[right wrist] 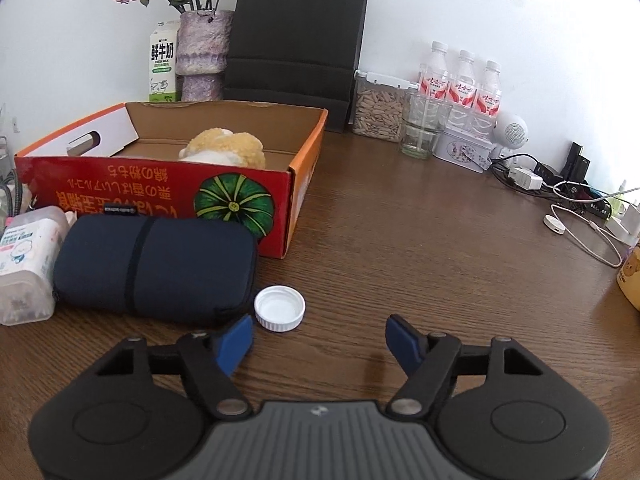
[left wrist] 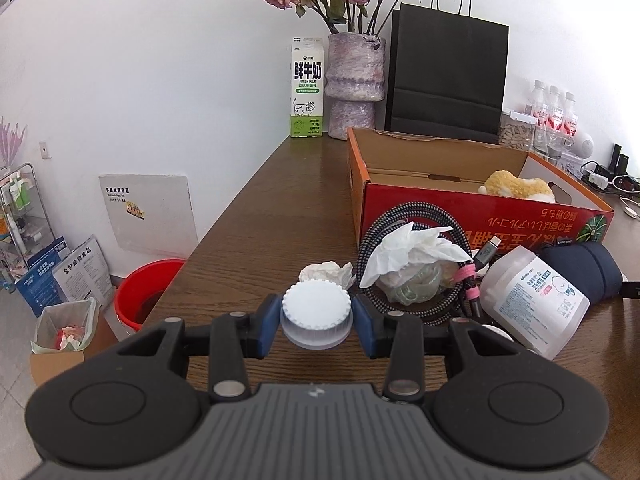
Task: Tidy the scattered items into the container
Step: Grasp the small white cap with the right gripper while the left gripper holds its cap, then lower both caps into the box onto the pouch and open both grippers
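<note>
The left gripper (left wrist: 316,322) is clenched on a white ribbed cap (left wrist: 316,307), its blue fingers (left wrist: 267,330) pressing both sides, just above the desk (left wrist: 256,232). The right gripper (right wrist: 319,344) is released, its fingers spread wide over bare wood, with a second white cap (right wrist: 279,307) lying open side up just ahead of its left finger.

The task looks barely begun. The red cardboard box (right wrist: 160,200) holds only a yellow plush toy (right wrist: 226,148), as far as can be seen. Still outside it, ahead and to the right of the left fingers: a crumpled tissue (left wrist: 326,271), a braided cable coil (left wrist: 416,264) with more tissue and a plastic wad on top, a wipes pack (left wrist: 534,300) on its side, and a navy pouch (right wrist: 156,264) touching the box front. The gripped cap seems the next to go in, then the loose cap and the pile.
</note>
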`<action>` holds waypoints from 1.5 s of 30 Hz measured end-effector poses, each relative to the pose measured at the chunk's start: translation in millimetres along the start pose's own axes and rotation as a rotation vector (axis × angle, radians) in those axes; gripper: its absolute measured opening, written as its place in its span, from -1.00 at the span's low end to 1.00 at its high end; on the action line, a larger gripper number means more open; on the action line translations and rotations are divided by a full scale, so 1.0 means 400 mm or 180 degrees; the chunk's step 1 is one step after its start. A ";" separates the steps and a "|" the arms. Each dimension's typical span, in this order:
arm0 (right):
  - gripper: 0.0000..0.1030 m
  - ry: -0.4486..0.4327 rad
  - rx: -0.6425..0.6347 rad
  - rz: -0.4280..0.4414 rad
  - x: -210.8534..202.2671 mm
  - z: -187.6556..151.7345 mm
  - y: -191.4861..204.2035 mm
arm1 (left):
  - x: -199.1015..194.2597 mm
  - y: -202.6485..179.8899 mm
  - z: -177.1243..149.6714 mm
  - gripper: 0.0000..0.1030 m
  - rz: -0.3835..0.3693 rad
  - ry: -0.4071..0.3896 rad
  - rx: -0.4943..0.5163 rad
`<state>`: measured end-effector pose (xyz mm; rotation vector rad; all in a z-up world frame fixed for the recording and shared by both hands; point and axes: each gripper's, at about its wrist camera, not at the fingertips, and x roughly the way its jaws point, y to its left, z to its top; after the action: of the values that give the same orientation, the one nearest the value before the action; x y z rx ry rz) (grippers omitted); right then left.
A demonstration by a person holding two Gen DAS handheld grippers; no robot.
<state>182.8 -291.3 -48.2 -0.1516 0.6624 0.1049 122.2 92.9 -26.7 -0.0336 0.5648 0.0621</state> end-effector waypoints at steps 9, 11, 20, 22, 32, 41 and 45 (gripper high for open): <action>-0.50 -0.0062 0.0031 0.0350 0.013 0.007 -0.006 | 0.003 0.010 -0.002 -0.21 0.0048 0.0035 -0.0043; -0.50 -0.0083 0.0019 0.0325 0.010 0.006 -0.002 | 0.002 0.012 -0.002 -0.21 0.0049 0.0030 -0.0052; -0.50 -0.0340 0.0070 0.0267 -0.042 0.023 -0.005 | -0.014 0.019 0.022 -0.21 0.0066 -0.0068 -0.0070; -0.50 -0.0417 0.0058 0.0263 -0.055 0.037 -0.002 | -0.020 0.019 0.038 -0.21 0.0073 -0.0123 -0.0071; -0.50 -0.0780 0.0015 0.0369 -0.087 0.166 0.058 | -0.037 -0.043 0.173 -0.21 -0.0141 -0.0433 -0.0089; -0.50 -0.0757 0.0065 0.0584 -0.048 0.270 0.166 | 0.022 -0.194 0.257 -0.21 -0.0469 -0.0393 -0.0030; -0.50 -0.0664 0.0112 0.0650 -0.012 0.299 0.210 | 0.074 -0.243 0.282 -0.21 -0.0417 -0.0310 -0.0013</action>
<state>239.2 -188.3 38.9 -0.0377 0.4699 0.3012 214.0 2.8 54.0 -0.0712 0.4641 -0.0623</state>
